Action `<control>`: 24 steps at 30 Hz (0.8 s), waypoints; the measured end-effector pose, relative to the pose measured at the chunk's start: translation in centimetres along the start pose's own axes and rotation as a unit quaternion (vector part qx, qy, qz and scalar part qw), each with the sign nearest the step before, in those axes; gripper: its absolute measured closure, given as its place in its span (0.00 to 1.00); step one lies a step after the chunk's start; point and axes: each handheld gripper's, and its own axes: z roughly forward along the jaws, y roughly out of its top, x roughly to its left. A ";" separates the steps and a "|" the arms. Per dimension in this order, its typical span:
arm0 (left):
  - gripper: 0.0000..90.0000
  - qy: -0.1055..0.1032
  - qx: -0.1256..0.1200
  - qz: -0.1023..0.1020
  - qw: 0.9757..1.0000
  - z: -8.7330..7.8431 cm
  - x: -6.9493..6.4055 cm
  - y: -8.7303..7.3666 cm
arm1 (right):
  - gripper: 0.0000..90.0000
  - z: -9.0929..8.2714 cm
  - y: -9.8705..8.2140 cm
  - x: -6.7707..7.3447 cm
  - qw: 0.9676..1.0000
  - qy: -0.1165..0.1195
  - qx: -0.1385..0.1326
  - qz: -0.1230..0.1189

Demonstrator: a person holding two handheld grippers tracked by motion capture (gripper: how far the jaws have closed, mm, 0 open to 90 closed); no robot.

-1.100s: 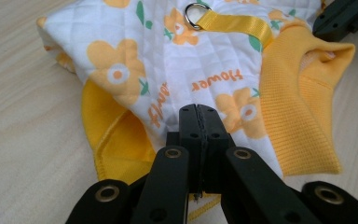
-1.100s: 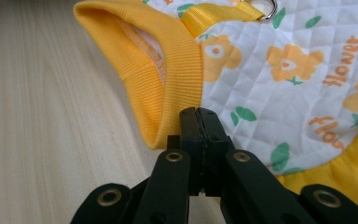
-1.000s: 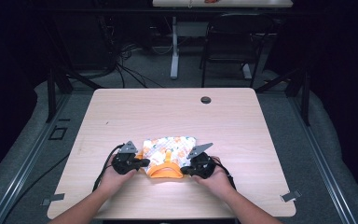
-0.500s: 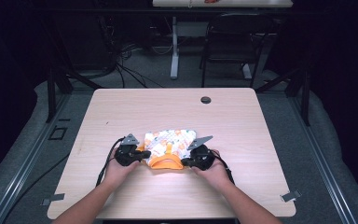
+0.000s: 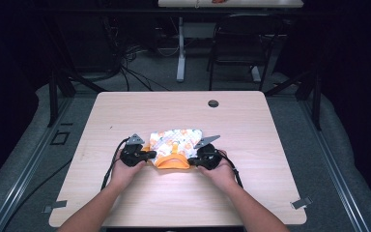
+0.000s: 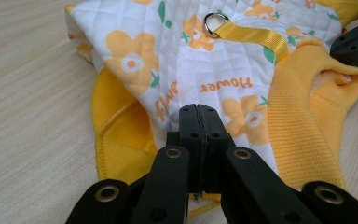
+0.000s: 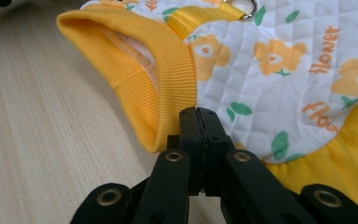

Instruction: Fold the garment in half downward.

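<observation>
The small quilted pet garment (image 5: 174, 145), white with orange flowers and yellow ribbed trim, lies near the middle of the light wooden table (image 5: 251, 125). The left gripper (image 5: 150, 155) is clenched on its edge at one side. The right gripper (image 5: 191, 161) is clenched on the edge beside the yellow collar (image 7: 144, 79). Behind the table, a dark chair (image 5: 236, 43) stands on the grey floor.

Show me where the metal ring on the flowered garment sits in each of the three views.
High view: too small to make out on the flowered garment, mid-table between both grippers.
Left gripper view: metal ring at top centre, at the left end of the yellow strap.
Right gripper view: at the top edge, right of centre.
Shared landmark: the yellow strap.
</observation>
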 end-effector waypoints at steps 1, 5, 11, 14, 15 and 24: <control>1.00 0.000 -0.001 -0.001 1.000 0.0 0.0 0.0 | 1.00 0.0 0.0 0.0 1.000 -0.001 -0.001 -0.001; 1.00 0.001 -0.001 -0.006 1.000 -0.1 0.0 0.0 | 1.00 0.0 0.1 0.1 1.000 -0.003 0.000 0.000; 0.98 -0.005 -0.020 -0.005 1.000 -1.2 -0.5 0.5 | 1.00 -1.2 0.6 0.7 1.000 -0.004 -0.021 -0.007; 0.98 -0.004 -0.024 -0.004 1.000 -1.7 -0.7 0.7 | 1.00 -1.7 0.7 0.9 1.000 -0.002 -0.025 -0.009; 0.98 -0.006 -0.026 -0.001 1.000 -2.0 -0.8 0.8 | 1.00 -1.9 0.7 1.1 1.000 -0.001 -0.028 -0.011; 0.95 -0.017 -0.035 -0.003 0.999 -4.6 -1.5 0.2 | 0.99 -4.2 0.2 2.6 0.999 -0.010 -0.040 -0.031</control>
